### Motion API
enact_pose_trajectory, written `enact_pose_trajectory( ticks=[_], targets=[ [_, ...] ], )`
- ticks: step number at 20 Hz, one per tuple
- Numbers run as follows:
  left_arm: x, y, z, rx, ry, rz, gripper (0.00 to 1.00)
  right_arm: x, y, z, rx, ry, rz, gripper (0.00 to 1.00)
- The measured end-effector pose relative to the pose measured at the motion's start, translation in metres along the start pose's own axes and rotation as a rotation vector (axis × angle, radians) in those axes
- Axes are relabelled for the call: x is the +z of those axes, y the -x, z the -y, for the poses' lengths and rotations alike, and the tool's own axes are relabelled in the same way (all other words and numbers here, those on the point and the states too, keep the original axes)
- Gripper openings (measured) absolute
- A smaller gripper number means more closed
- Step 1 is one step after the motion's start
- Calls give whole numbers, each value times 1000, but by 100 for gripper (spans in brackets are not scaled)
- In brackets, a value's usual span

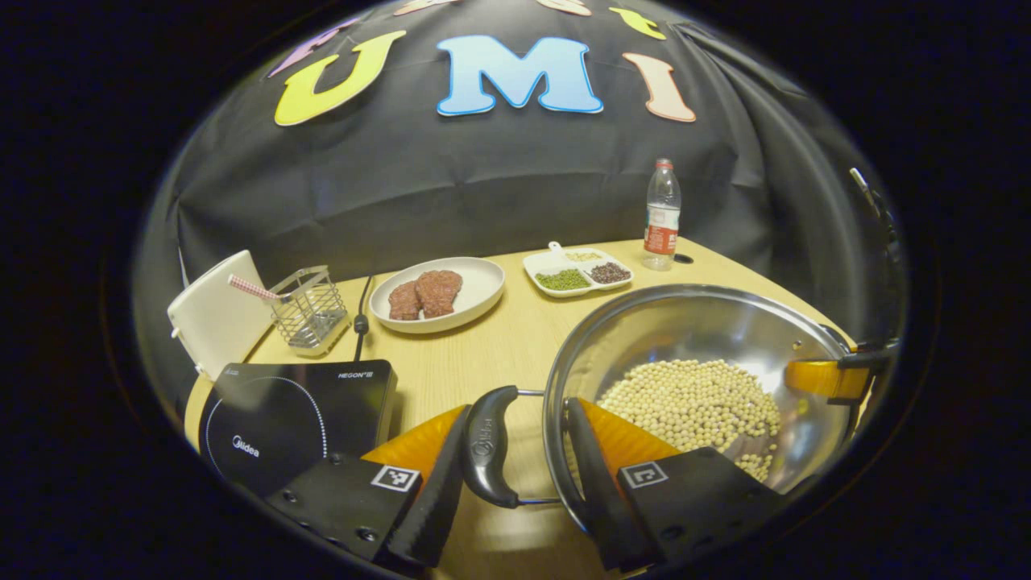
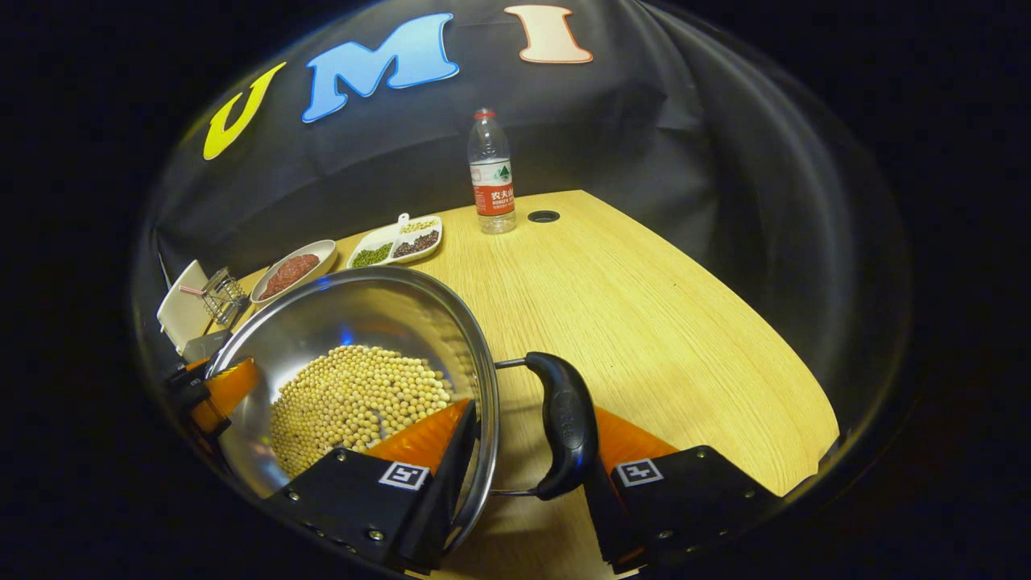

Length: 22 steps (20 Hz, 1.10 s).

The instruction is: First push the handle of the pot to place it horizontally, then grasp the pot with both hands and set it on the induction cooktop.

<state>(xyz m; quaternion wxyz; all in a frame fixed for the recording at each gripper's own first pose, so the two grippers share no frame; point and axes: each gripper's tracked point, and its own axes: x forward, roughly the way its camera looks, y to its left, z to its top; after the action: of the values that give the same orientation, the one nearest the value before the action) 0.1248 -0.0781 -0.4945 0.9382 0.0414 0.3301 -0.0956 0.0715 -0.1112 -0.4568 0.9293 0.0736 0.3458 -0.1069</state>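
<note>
Steel pot (image 1: 693, 338) of soybeans (image 1: 701, 403) beside black cooktop (image 1: 290, 419)

On the wooden table (image 2: 644, 322), a white plate (image 1: 475, 294) with 2 meat patties (image 1: 425, 294) lies centre-back, a wire basket (image 1: 310, 310) and white board (image 1: 213, 318) to its left, a divided dish (image 1: 576, 270) and water bottle (image 1: 662, 213) to its right.

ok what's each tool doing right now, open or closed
left tool: open, fingers straddling the pot's left handle and rim.
right tool: open, fingers straddling the pot's right handle and rim.
</note>
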Motion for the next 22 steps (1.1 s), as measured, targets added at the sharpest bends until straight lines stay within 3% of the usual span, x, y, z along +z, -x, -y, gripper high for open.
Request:
enact_pose_trajectory(
  ticks=[11,22],
  targets=[
    [20,13,-6,18,8,28,74,6,16,-5,5,19,-3,69],
    [50,67,-38,53,28,59,71,32,62,-35,17,46,17,69]
  ],
)
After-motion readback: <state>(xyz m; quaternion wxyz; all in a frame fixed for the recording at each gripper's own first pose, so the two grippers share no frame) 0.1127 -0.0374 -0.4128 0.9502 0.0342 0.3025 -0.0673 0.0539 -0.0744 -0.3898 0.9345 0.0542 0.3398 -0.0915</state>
